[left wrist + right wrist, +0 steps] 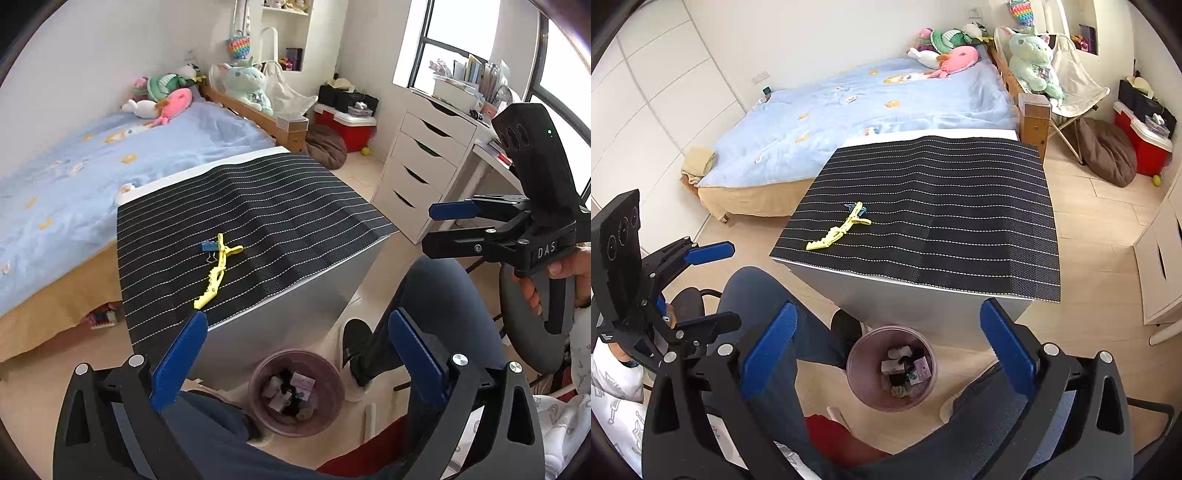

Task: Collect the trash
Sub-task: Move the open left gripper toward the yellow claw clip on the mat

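Observation:
A yellow hair clip (218,271) and a small blue binder clip (209,248) lie together on the black striped mat (280,206) on a low white table; they also show in the right wrist view, the hair clip (839,229) and the binder clip (862,211). A pinkish trash bin (325,413) with several scraps inside stands on the floor in front of the table, also in the right wrist view (857,380). My left gripper (295,354) is open and empty, above the bin. My right gripper (886,354) is open and empty, also above the bin.
The person's legs in dark trousers (768,295) flank the bin. A bed with a blue cover (871,107) stands behind the table. A white drawer unit (421,166), a red cooler (347,125) and a brown cushion (1108,151) stand at the right.

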`<state>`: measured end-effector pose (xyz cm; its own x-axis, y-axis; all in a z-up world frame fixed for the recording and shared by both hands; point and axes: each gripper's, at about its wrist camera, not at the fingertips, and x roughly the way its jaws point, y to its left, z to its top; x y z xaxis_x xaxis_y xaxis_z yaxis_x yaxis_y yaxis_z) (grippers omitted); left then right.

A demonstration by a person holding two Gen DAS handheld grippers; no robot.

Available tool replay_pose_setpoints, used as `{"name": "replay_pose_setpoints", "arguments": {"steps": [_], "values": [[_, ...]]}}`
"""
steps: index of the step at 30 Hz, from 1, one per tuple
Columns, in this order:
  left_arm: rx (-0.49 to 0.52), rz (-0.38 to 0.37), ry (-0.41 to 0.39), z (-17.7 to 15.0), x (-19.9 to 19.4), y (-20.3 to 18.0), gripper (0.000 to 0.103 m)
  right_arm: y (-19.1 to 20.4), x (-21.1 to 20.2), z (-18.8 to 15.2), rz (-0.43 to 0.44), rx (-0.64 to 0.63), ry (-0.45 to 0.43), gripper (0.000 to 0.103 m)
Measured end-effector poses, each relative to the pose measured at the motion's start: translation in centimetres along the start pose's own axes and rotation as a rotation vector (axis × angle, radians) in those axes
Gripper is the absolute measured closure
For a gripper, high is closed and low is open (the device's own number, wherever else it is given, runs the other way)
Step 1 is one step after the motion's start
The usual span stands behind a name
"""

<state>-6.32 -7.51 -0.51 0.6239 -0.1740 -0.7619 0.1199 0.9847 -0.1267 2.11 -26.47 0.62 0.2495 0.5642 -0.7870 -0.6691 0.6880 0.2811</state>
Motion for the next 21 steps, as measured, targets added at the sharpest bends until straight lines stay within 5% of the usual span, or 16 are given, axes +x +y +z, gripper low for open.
{"name": "replay_pose_setpoints", "arguments": {"steps": [21], "values": [[-0.001, 0.095, -0.001, 3.5, 3.1, 4.4, 0.008, 0.4, 1.3, 1.9, -0.019, -0.03, 0.002, 0.004]]}}
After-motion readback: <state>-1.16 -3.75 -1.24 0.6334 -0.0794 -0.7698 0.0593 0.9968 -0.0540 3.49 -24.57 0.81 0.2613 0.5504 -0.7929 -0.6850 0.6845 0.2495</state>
